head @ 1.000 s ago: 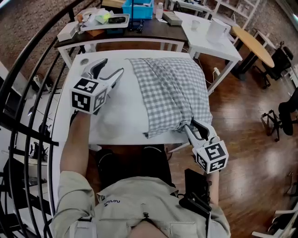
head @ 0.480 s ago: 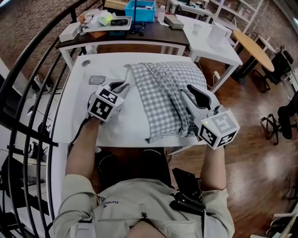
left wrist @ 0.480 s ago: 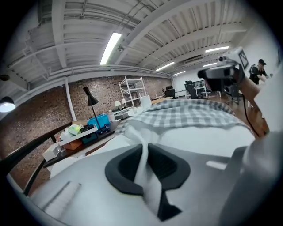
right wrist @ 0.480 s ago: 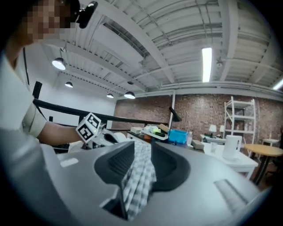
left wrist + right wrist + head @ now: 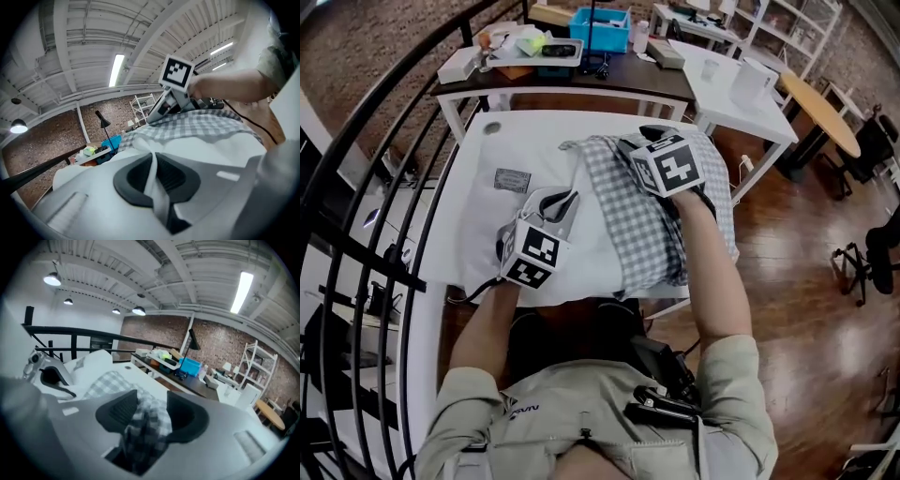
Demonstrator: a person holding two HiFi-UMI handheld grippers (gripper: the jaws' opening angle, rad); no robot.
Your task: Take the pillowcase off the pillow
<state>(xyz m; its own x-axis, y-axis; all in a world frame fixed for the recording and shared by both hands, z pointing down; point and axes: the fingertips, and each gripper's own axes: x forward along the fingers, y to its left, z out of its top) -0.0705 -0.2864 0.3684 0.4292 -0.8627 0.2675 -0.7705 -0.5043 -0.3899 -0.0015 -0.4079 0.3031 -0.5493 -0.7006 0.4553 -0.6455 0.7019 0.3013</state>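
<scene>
The left tongs (image 5: 152, 161) are clamped together on a thin raised fold of the plump white pillow (image 5: 492, 234), having just been closing on it. The fold stands pinched between the 2 dark ribbed pads. The right tongs (image 5: 151, 409) stand wide apart, having just been opening. A loose bunch of the grey-and-white checked pillowcase (image 5: 642, 225) lies between their pads, not squeezed.

The left forearm comes up from the near edge. Its tongs point away from the person at a shallow downward slant, at the pillow's middle, just beside the pillowcase's left border. The right arm stretches forward over the checked cloth to its far end, with the marker cube uppermost.

The pillow lies flat on a white rectangular tabletop (image 5: 544, 122). Its left part is bare and carries a small grey label (image 5: 513, 180), while the pillowcase covers its right part and reaches the near edge. Behind stands a dark tabletop with a blue plastic bin (image 5: 602, 23). A black metal railing (image 5: 389, 141) curves along the left, and a brown wooden plank floor (image 5: 806, 272) lies on the right. The pillow's cloth looks smooth and soft, and the pillowcase is creased into long folds.
</scene>
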